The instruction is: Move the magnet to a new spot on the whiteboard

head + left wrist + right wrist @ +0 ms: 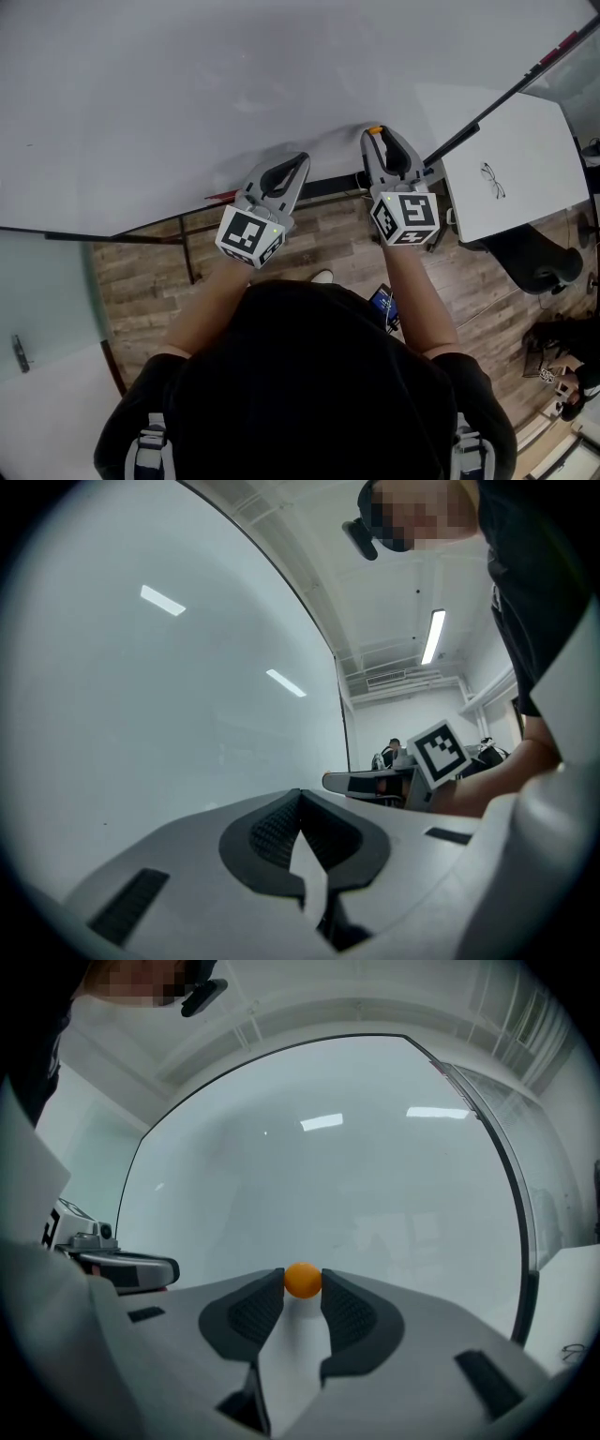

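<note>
A small orange ball magnet (302, 1280) sits pinched between the tips of my right gripper (302, 1285), which is shut on it. In the head view the magnet (374, 129) shows at the tip of that gripper (376, 135), right at the white whiteboard (187, 84); whether it touches the board I cannot tell. My left gripper (301, 159) points at the board beside it, a little to the left. Its jaws are shut with nothing between them (300, 795). The whiteboard (337, 1176) fills most of both gripper views.
A white table (525, 141) with a pair of glasses (493, 180) stands at the right, a dark office chair (539, 258) below it. The board's black lower frame (141, 230) runs over the wooden floor. A glass panel (42, 281) is at the left.
</note>
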The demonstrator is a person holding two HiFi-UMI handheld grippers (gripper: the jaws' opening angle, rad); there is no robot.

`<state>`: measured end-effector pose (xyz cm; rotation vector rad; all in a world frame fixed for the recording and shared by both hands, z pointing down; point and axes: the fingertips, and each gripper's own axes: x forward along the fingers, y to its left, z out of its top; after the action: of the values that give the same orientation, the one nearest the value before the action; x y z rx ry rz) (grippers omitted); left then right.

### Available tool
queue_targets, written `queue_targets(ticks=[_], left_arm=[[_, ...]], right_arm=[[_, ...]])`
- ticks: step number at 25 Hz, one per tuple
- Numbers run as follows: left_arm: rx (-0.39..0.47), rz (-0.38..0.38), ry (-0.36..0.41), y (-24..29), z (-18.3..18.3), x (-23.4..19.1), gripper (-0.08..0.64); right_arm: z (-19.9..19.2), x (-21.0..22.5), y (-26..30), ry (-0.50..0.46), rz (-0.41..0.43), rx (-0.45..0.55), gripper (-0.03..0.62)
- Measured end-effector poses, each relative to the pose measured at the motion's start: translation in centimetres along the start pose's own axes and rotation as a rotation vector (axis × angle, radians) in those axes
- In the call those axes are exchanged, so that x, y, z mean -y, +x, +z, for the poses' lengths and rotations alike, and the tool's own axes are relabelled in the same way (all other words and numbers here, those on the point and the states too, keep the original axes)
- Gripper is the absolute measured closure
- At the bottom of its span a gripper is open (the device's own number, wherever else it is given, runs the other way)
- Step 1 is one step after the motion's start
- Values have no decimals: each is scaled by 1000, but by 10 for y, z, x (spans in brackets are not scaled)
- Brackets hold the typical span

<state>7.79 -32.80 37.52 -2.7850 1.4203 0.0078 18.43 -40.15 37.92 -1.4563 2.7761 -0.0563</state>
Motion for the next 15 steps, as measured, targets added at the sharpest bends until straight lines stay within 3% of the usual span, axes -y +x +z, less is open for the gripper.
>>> queue_targets(ticks=[5,15], left_arm=[[1,-10,13,23,-5,9,558],[-5,-15,23,21,-5,11,558]], right_arm=[[-5,20,4,10,-10,1,471],[-14,25,17,-6,-37,-29,471]])
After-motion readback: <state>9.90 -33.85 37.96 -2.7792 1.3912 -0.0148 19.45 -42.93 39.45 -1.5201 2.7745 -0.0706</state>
